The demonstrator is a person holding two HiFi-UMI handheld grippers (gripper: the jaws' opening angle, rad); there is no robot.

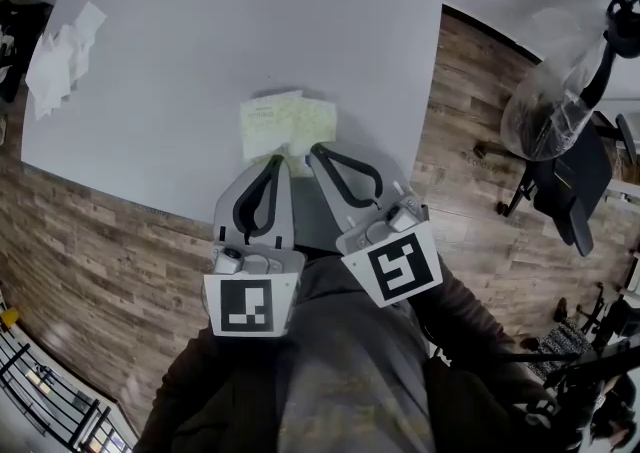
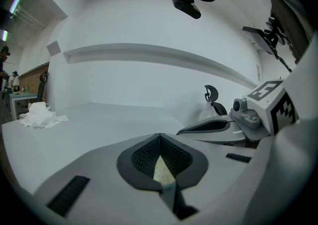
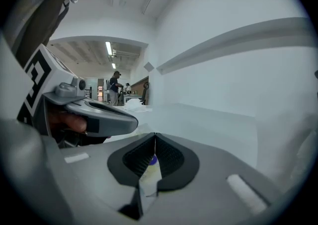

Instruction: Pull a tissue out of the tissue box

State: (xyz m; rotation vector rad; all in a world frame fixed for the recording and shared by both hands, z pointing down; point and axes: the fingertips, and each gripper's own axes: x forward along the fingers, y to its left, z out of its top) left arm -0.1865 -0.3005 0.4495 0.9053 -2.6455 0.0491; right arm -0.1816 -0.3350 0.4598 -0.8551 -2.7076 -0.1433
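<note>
A flat pale-yellow tissue pack [image 1: 290,121] lies on the white table [image 1: 200,31], close to its near edge. Both grippers hover side by side just over the pack's near end. My left gripper [image 1: 274,161] is shut, its tips meeting with nothing between them. My right gripper [image 1: 316,151] is shut too, and also empty. In the left gripper view a sliver of the pack [image 2: 161,169] shows below the closed left gripper [image 2: 159,137]. In the right gripper view the pack [image 3: 149,172] shows the same way under the right gripper [image 3: 155,137].
A heap of crumpled white tissues [image 1: 60,51] lies at the table's far left [image 2: 42,114]. To the right, on the wooden floor [image 1: 470,191], stands an office chair [image 1: 565,181] with a clear plastic bag [image 1: 545,111] on it. A person stands far off down the room [image 3: 115,87].
</note>
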